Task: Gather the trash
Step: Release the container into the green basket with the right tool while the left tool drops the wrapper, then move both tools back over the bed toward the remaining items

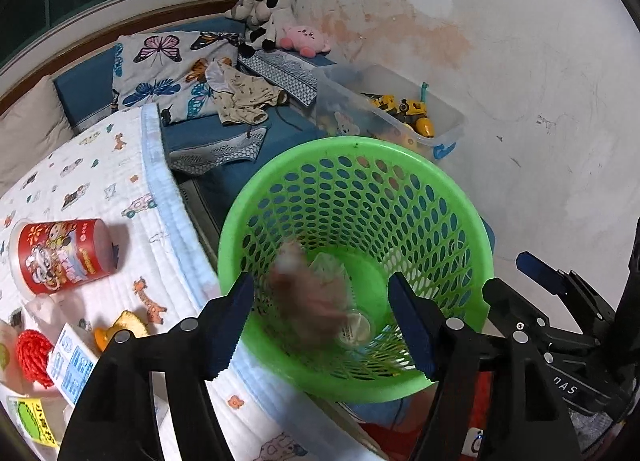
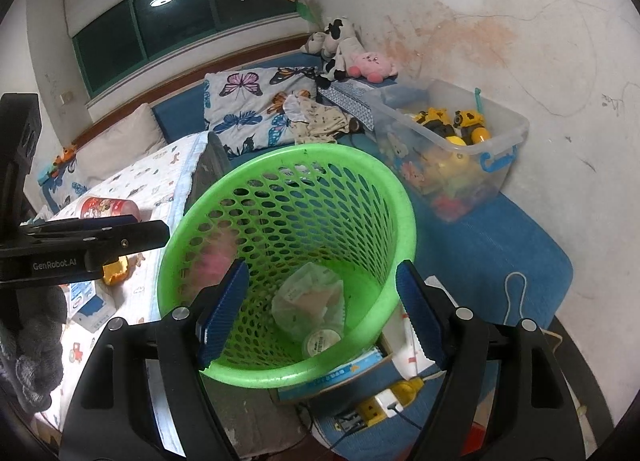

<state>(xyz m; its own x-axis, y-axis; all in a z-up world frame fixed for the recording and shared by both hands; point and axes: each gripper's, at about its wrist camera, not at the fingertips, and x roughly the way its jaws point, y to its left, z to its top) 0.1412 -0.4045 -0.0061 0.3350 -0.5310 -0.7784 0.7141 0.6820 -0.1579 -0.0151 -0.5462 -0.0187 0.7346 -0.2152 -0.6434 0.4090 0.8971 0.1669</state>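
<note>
Left wrist view: the left gripper (image 1: 320, 321) stands over the green basket (image 1: 460, 221), jaws wide apart and gripping nothing. A blurred pinkish scrap (image 1: 308, 297) appears in mid-drop between them, above a plastic wrapper (image 1: 328, 265). More litter, including a red can (image 1: 64, 257) at 9 o'clock, lies on the blanket (image 1: 100, 169).

Right wrist view: the right gripper (image 2: 324, 313) straddles the basket's near rim, jaws open and empty.

Judged step: release into the basket. Next move: return the left gripper to the blanket and close on another item.
</note>
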